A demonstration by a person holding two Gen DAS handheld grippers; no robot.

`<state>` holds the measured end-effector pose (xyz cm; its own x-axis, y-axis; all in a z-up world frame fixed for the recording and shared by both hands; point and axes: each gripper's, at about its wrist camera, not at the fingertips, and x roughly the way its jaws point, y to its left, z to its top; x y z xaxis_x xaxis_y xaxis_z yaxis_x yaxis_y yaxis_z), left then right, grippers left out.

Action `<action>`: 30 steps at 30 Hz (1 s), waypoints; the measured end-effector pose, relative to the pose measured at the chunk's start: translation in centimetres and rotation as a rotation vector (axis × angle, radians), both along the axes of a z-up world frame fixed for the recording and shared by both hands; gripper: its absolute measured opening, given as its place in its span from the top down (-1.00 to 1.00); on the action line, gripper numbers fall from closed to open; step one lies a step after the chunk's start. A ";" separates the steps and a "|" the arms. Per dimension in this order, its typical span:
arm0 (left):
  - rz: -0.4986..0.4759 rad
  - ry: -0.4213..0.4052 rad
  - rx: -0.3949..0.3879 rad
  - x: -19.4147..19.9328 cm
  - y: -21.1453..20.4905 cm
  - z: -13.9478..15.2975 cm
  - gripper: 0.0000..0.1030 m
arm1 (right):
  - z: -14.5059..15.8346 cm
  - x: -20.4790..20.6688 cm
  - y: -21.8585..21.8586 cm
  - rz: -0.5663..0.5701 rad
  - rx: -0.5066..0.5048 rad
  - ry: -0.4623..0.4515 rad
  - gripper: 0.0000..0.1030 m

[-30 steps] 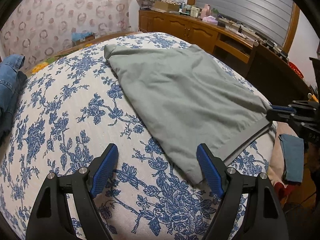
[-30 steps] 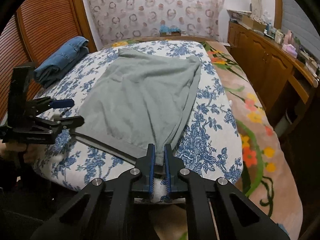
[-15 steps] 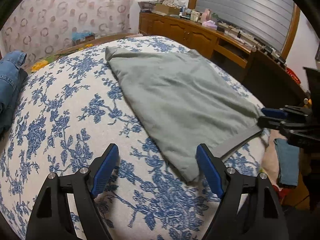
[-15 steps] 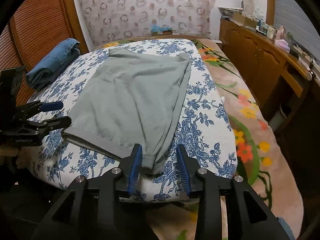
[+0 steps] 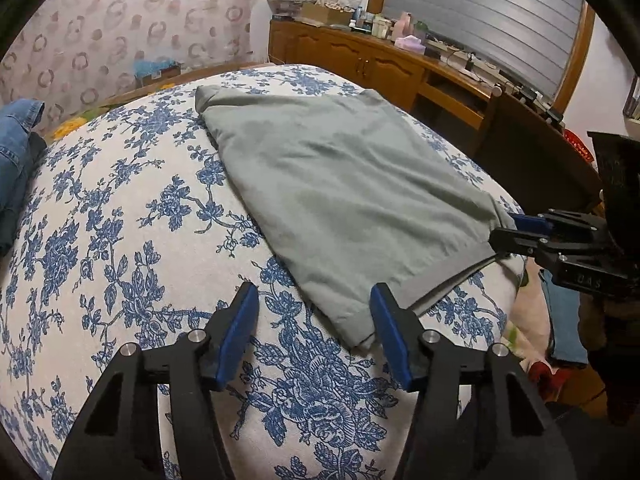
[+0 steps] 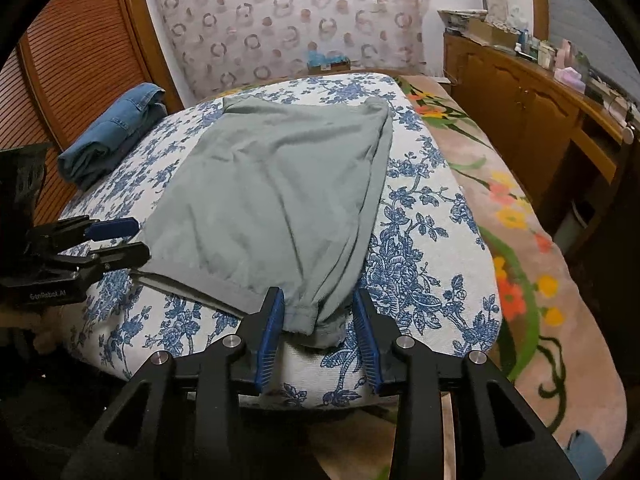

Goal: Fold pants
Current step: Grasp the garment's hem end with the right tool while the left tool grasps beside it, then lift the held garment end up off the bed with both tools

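Grey-green pants (image 5: 344, 184) lie folded flat on a bed with a blue floral cover (image 5: 120, 240). My left gripper (image 5: 314, 320) hovers at their near corner. Its jaws are closing, with the cloth's corner between them against the right-hand pad (image 5: 386, 320); nothing is clamped. In the right wrist view the pants (image 6: 280, 184) reach toward me. My right gripper (image 6: 318, 312) stands open, and the hem corner lies loose between its pads. Each gripper also shows in the other's view: the right gripper (image 5: 508, 232) and the left gripper (image 6: 120, 240).
Folded blue jeans (image 6: 112, 136) sit at the bed's far left by a slatted wooden door (image 6: 80, 60). A wooden dresser (image 5: 380, 64) crowded with small items runs along the right. A floral rug (image 6: 520, 240) covers the floor beside the bed.
The right gripper opened and let go of the pants' corner, which now lies loose between its pads. The left gripper's jaws drew closer together around the other corner.
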<state>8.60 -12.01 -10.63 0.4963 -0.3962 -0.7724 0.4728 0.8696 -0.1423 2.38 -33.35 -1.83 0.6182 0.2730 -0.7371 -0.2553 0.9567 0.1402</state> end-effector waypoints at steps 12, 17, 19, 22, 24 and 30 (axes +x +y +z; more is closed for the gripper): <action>-0.046 0.036 -0.060 -0.9 -0.8 0.1 0.36 | -0.3 -0.2 0.2 0.013 0.011 -0.018 0.29; -0.041 0.040 -0.057 -0.7 -1.2 0.0 0.36 | -0.4 -0.2 0.3 0.031 0.041 -0.016 0.56; -0.039 0.042 -0.058 -0.5 -1.3 0.0 0.36 | -0.5 -0.3 0.2 0.040 0.059 -0.014 0.65; -0.039 0.044 -0.054 -0.3 -1.4 0.0 0.36 | -0.6 -0.3 0.0 0.040 0.080 -0.012 0.68; -0.039 0.044 -0.051 -0.2 -1.5 0.0 0.36 | -0.7 -0.3 -0.1 0.040 0.088 -0.012 0.70; -0.060 0.049 -0.059 0.1 -1.9 -0.1 0.59 | -0.7 -0.3 0.0 0.040 0.097 -0.016 0.75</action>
<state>8.72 -13.93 -10.69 0.4324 -0.4697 -0.7697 0.5152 0.8292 -0.2166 2.11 -33.32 -2.55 0.6166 0.3674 -0.6963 -0.2961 0.9277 0.2273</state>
